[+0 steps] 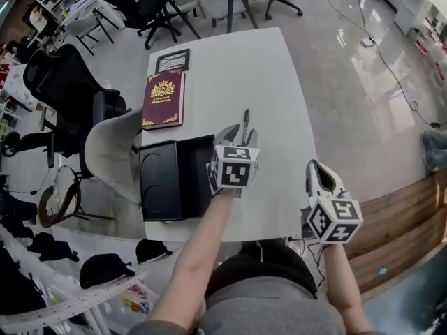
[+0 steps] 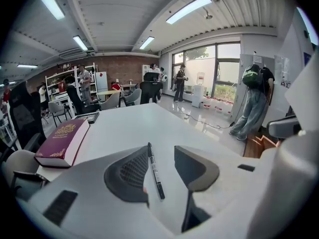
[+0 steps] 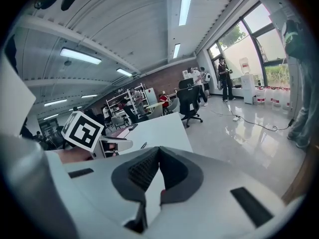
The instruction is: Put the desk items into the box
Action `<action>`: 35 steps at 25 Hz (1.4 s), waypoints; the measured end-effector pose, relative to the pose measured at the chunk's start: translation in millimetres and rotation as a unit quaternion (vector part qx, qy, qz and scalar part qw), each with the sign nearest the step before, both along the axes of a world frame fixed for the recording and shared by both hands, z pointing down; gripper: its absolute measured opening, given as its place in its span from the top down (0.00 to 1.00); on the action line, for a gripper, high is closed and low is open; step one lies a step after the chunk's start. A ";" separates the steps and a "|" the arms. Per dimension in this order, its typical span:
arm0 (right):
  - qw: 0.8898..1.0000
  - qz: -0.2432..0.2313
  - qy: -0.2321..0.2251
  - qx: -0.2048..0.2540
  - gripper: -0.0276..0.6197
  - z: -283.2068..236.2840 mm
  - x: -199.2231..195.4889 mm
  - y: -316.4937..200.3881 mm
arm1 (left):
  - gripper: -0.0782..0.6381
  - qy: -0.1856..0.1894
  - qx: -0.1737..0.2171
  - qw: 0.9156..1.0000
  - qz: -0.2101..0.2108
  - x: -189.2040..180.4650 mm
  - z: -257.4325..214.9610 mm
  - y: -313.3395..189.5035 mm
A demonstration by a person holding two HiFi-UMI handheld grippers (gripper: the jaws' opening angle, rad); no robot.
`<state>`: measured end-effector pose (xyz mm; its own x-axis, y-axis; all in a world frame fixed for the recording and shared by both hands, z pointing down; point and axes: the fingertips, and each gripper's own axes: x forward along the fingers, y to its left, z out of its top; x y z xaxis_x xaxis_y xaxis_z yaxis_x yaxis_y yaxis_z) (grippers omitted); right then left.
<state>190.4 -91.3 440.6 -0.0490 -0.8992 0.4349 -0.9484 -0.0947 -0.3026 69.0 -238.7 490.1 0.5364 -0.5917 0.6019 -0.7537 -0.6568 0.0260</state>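
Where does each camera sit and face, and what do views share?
Head view: on the head, steeply down at table, box, book, pen; both forearms, left tool and right tool show.
Left gripper view: on the left tool, looking low across the table; open jaws straddle the pen.
Right gripper view: on the right tool, jaws shut, facing past the table into the room.
Shared: head and left gripper views show book and pen.

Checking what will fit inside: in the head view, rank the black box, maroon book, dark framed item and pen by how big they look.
1. black box
2. maroon book
3. dark framed item
4. pen
The box lies nearer the camera, so its lead may be overstated.
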 end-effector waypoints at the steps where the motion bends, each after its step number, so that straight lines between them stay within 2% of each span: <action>1: 1.000 0.000 -0.001 -0.001 0.95 0.9 1.1 -1.0 | 0.67 -0.004 -0.006 1.000 -0.002 1.1 4.8 -2.4; 24: 0.999 0.001 -0.017 -0.028 0.95 23.5 26.1 -20.4 | 0.68 -0.066 -0.084 0.993 -0.058 8.0 66.9 -43.8; 35: 0.999 -0.002 -0.027 -0.032 0.95 28.7 24.8 -24.5 | 0.71 -0.071 -0.113 0.990 -0.052 8.7 74.4 -42.9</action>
<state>215.3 -115.9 469.2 -0.0781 -0.8688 0.4889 -0.9314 -0.1113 -0.3466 77.6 -281.6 564.6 0.3800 -0.4802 0.7906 -0.8233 -0.5652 0.0524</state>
